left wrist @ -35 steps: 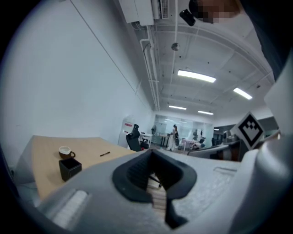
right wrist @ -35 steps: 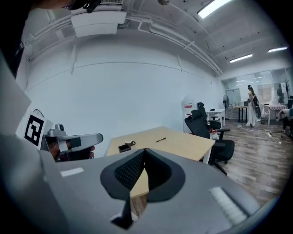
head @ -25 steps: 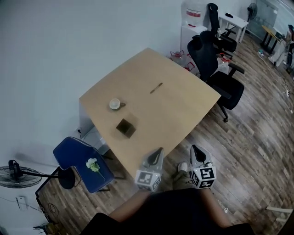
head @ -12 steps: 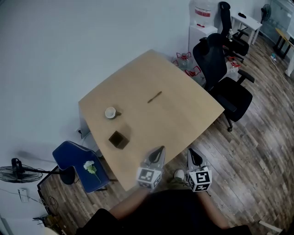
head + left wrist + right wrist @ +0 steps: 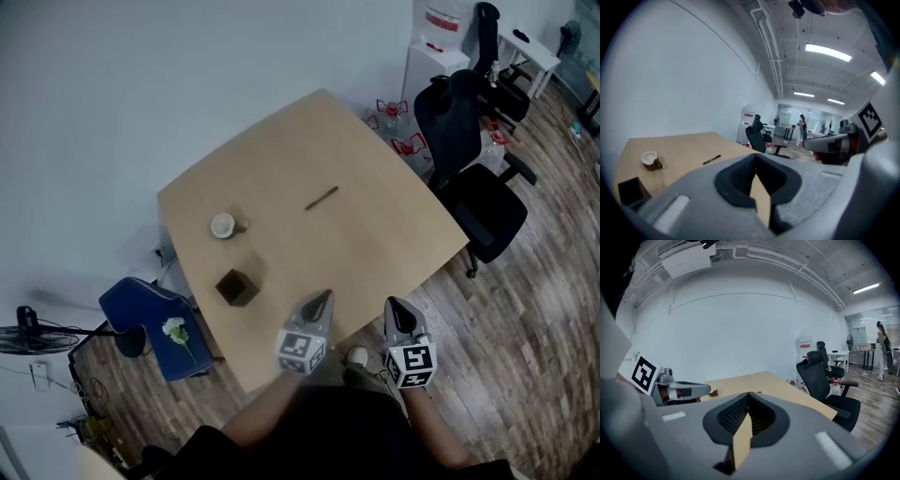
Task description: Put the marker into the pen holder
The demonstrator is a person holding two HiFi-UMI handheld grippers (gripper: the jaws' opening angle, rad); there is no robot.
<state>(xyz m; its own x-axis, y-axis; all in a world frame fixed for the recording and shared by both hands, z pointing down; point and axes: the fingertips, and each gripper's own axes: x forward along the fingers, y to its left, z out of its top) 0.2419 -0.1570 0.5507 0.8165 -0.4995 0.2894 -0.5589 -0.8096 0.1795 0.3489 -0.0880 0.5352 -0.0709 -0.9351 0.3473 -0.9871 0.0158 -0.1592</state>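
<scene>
A dark marker [image 5: 322, 198] lies on the light wooden table [image 5: 375, 234], near its middle; it also shows as a thin dark marker [image 5: 712, 160] in the left gripper view. The black square pen holder [image 5: 235, 287] stands near the table's left edge, its corner visible as a pen holder [image 5: 629, 191] at lower left of the left gripper view. My left gripper [image 5: 321, 300] is shut and empty, over the table's near edge. My right gripper [image 5: 397, 307] is shut and empty, just off the table's near corner. Both are far from the marker.
A cup [image 5: 224, 226] stands on the table left of the marker. A black office chair [image 5: 469, 159] sits off the table's right side. A blue chair [image 5: 150, 319] with a white flower [image 5: 174, 329] is off the left. A fan [image 5: 28, 328] stands by the wall.
The head view has shifted, so the table and chairs sit a little higher and further right in the picture. Both grippers stay shut near the table's near edge.
</scene>
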